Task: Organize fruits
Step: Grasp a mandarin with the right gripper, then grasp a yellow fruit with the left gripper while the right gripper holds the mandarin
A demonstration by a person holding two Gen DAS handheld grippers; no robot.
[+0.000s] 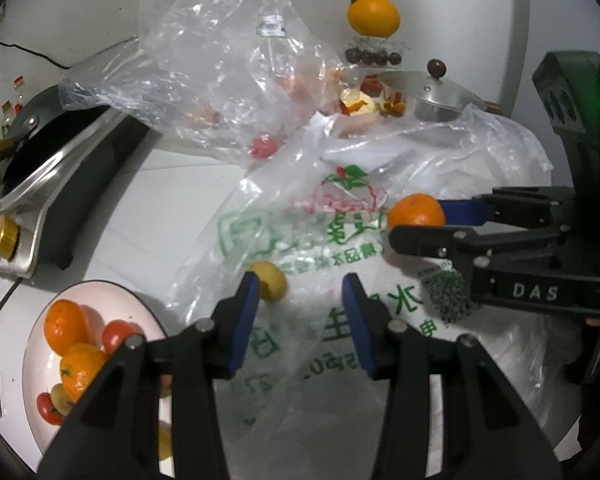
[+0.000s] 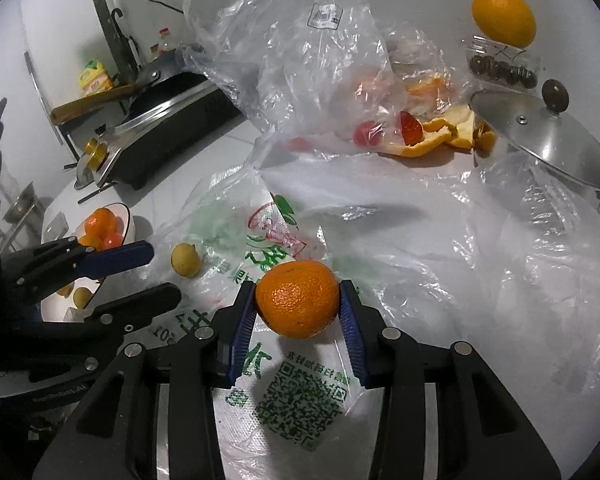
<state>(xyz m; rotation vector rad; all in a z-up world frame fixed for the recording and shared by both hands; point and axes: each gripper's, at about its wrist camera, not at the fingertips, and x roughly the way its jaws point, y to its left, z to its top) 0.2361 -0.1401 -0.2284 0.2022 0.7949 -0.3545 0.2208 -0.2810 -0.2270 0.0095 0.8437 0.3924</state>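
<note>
My right gripper [image 2: 298, 300] is shut on an orange mandarin [image 2: 298, 298], its blue pads pressing both sides just above a printed plastic bag [image 2: 300, 400]. From the left wrist view the same mandarin [image 1: 416, 210] sits in the right gripper [image 1: 416, 220] at the right. My left gripper [image 1: 302, 312] stands open over the bag with nothing between its pads. A small yellow fruit [image 1: 270, 286] lies just beyond its left fingertip. A white plate [image 1: 100, 286] at the lower left holds several mandarins and small red and yellow fruits. In the right wrist view, the left gripper [image 2: 156, 276] is between that plate [image 2: 128, 216] and the yellow fruit [image 2: 185, 260].
A clear crumpled bag [image 1: 220, 60] with small red fruits stands behind. Orange peels [image 2: 440, 136] lie beside a lidded steel pot [image 2: 540, 144]. A large orange [image 1: 374, 16] rests on a clear box of dark fruits. A cooker with a pan [image 1: 60, 160] is at the left.
</note>
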